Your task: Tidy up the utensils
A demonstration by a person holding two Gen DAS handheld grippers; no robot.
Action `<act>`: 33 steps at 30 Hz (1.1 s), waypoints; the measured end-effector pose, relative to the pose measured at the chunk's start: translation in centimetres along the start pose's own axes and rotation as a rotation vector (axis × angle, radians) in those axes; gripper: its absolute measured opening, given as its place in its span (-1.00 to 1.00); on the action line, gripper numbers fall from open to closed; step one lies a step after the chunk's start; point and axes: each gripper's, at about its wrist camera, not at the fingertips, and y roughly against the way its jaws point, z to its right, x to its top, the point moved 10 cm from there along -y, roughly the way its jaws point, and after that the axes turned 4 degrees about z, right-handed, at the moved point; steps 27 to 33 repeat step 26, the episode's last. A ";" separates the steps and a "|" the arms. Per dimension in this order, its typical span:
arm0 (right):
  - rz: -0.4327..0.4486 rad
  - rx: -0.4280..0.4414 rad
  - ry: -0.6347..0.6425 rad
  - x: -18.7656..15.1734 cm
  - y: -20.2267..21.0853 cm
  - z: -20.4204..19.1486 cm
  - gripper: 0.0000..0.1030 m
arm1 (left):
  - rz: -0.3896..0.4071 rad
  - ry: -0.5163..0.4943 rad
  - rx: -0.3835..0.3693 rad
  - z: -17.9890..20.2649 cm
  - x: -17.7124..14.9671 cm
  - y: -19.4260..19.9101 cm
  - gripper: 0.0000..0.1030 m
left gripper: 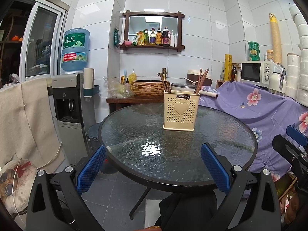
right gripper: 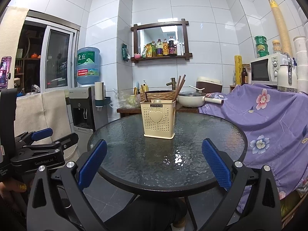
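A cream perforated utensil holder (left gripper: 180, 111) (right gripper: 158, 120) with a heart on its front stands on the round glass table (left gripper: 134, 127) (right gripper: 202, 134), toward the far side. Brown chopsticks (left gripper: 201, 81) (right gripper: 180, 85) lean out of it on both sides, and a pale rounded utensil end shows at its rim. My left gripper (left gripper: 154, 150) is open and holds nothing, hovering over the table's near edge. My right gripper (right gripper: 154, 146) is open too, also empty, at the near edge. Each gripper shows from the side in the other's view, the right gripper (left gripper: 290, 140) and the left gripper (right gripper: 42, 138).
Behind the table a wooden counter (left gripper: 123, 100) carries a woven basin (left gripper: 150, 87) with a tap, a plastic bag and a white pot (right gripper: 189, 96). A water dispenser (left gripper: 71, 100) stands left, a purple flowered cloth (left gripper: 259, 105) right. A person's hand (right gripper: 11, 188) holds the left gripper.
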 end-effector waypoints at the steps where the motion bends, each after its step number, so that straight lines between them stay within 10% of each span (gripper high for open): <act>1: 0.000 0.000 0.000 0.0 0.0 0.0 0.89 | 0.000 0.000 0.000 0.0 0.0 0.0 0.88; 33: -0.010 0.006 -0.001 -0.4 0.0 0.0 0.89 | -0.023 0.000 0.009 -0.2 -0.4 -0.4 0.88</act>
